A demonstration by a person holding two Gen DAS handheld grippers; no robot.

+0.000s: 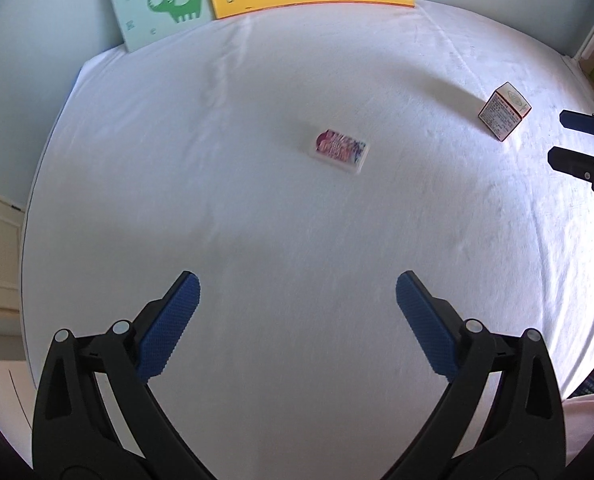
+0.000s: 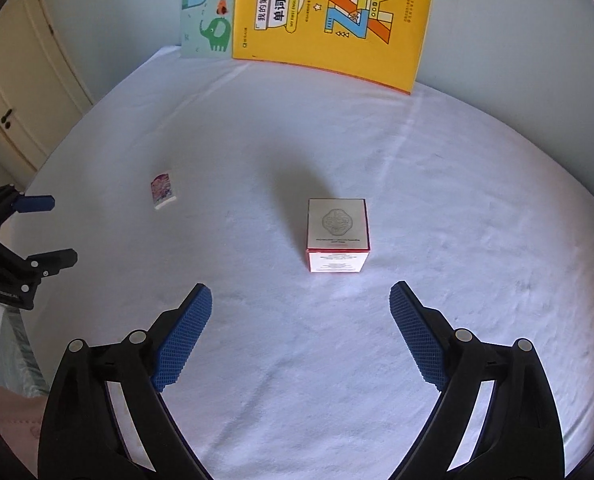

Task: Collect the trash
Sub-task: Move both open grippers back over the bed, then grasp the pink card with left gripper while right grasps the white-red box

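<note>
Cardboard is what the small box [image 2: 337, 235] appears to be made of: a cube with a grey printed lid, red edges and white printed sides, judged light, probably empty, and stiff enough to hold its shape under a gentle squeeze but easily crushed by a hard one. It stands upright on the white sheet [image 2: 477, 240], just ahead of the right gripper [image 2: 301, 300], whose jaws are spread wide with nothing between them. A hold across two opposite flat sides, about halfway up, is judged safest, since the ribbed blue pads [image 2: 185, 336] should bite well on matte card.

The second piece of trash, a flat pink-printed packet [image 1: 340, 151], lies well apart from the box, ahead of the left gripper [image 1: 297, 292], which is likewise wide open and empty. The packet is taken to be thin, light and perhaps slippery; being low on soft cloth, it is best pinched by its long edges.

The surface is a wrinkled fabric-covered bed, likely yielding under pressure. At its far edge a yellow book [image 2: 329, 20] and a green elephant book [image 2: 205, 20] are propped against a pale wall. A cream door [image 2: 17, 100] is seen at the left.
</note>
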